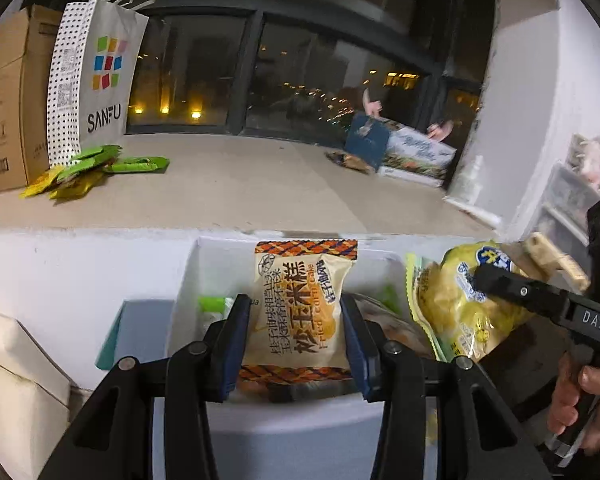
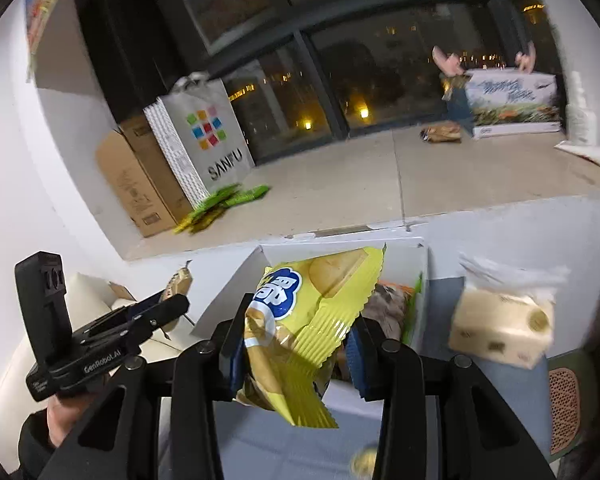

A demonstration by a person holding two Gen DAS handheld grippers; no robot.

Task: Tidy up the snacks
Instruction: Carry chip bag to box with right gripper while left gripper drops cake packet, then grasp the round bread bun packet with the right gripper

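My left gripper (image 1: 295,312) is shut on a beige and orange corn cake packet (image 1: 300,272), held upright between the blue pads above a white box (image 1: 220,260) of snacks. In the same view my right gripper (image 1: 480,280) comes in from the right, clamped on a yellow snack bag (image 1: 448,308). In the right wrist view the right gripper (image 2: 300,320) pinches that crumpled yellow bag (image 2: 300,304) over the white box (image 2: 420,268). The left gripper (image 2: 172,300) shows at the left with the cake packet (image 2: 180,280) mostly hidden behind it. A hand holds each handle.
Behind the box runs a beige window ledge (image 1: 240,184). On it lie green and yellow packets (image 1: 96,168), a SANFU paper bag (image 1: 96,80), a cardboard box (image 1: 4,100) and a printed carton (image 1: 416,152). A tissue pack (image 2: 500,328) sits right of the white box.
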